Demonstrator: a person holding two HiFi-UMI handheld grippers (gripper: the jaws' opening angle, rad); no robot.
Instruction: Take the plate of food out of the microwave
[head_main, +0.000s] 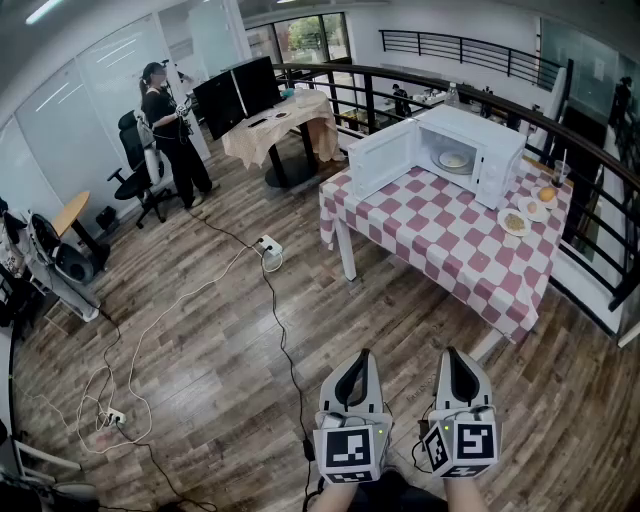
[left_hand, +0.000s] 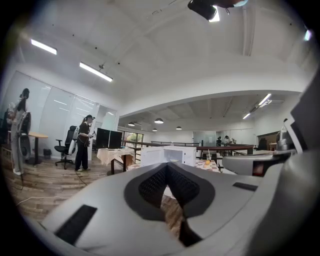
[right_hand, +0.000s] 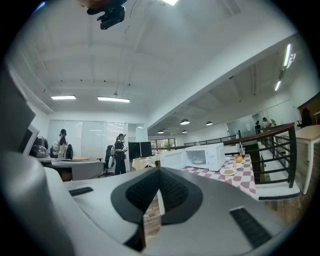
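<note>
Head view: closed, empty left claw (head_main: 358, 357) and right claw (head_main: 453, 355) lie far from plate (head_main: 454, 159) in microwave (head_main: 497, 140).

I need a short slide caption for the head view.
Left tongs and right tongs shut, far from open microwave holding plate.

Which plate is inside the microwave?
The plate sitting in the open microwave. The other plates lie outside on the checkered table, beside it.

Cable (head_main: 283, 335) on floor (head_main: 200, 380); microwave door (head_main: 382, 160) swung open.
</note>
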